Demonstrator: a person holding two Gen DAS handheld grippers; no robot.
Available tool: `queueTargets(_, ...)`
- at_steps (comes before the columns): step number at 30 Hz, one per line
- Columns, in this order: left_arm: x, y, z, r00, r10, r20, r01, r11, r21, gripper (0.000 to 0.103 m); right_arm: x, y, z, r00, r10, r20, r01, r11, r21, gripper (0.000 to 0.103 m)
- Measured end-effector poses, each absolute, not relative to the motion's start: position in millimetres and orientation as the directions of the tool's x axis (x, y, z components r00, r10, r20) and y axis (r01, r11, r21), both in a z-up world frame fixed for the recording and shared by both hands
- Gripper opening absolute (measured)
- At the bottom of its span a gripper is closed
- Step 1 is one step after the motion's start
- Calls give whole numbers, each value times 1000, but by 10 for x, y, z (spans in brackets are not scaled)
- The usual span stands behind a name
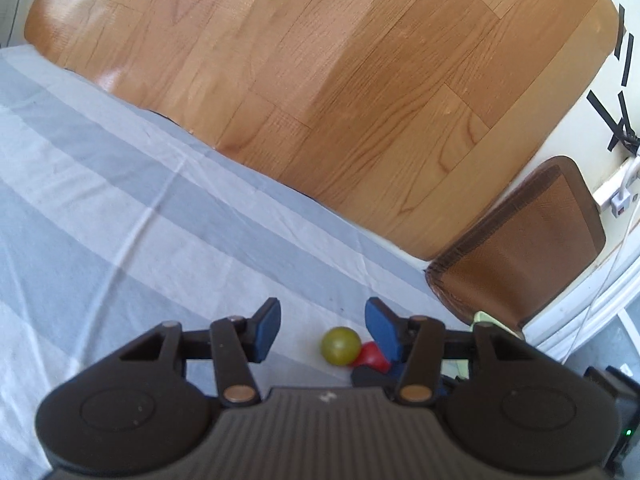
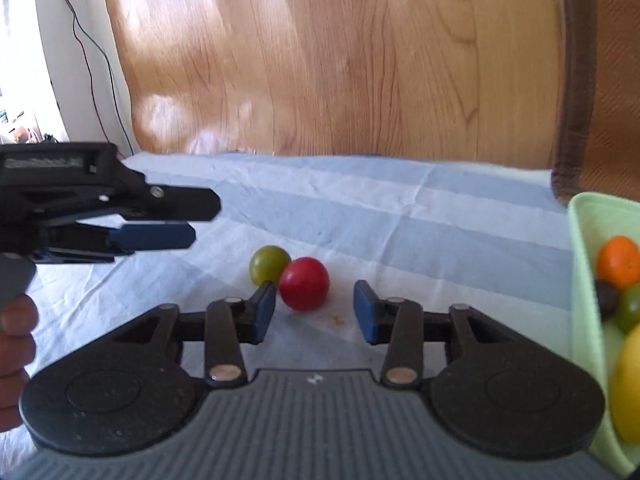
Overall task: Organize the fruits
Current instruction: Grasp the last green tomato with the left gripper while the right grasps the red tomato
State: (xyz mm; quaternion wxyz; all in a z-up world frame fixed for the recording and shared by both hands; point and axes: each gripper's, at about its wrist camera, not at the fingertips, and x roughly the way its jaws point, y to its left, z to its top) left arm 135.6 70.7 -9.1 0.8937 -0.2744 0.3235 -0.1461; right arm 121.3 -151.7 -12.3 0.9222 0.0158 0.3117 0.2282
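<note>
A green round fruit (image 2: 269, 264) and a red round fruit (image 2: 304, 283) lie touching on the blue striped cloth (image 2: 400, 220). My right gripper (image 2: 314, 312) is open and empty, with the red fruit just ahead between its blue pads. My left gripper (image 1: 322, 328) is open and empty above the cloth; the green fruit (image 1: 340, 345) and red fruit (image 1: 372, 355) show below it by its right pad. The left gripper also shows in the right wrist view (image 2: 152, 236), to the left of the fruits.
A pale green tray (image 2: 584, 280) at the right holds an orange fruit (image 2: 618, 262), a green one (image 2: 630, 307), a dark one (image 2: 606, 298) and a yellow one (image 2: 630, 388). A brown mat (image 1: 520, 248) lies past the cloth. Wood floor (image 1: 320, 60) lies beyond the cloth's edge.
</note>
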Motion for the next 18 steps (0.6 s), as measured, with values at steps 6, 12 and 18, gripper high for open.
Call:
queueTargets(6,1491,521,-148,727,-448,-521,109,824,-556,48,916,-1780,-33,718,433,-545,-376,900,220,28)
queueTargets(12,1568,113,-132,722,-399,-565,157,890,-429,50,445,-2071,-22,742,418,-524,-365,908,207,28)
queueTargets(18,1441,47,-145,731,-348,-587,136,917,-374,27,503,-2099,-137,756,378,-535,-334,925,182,28)
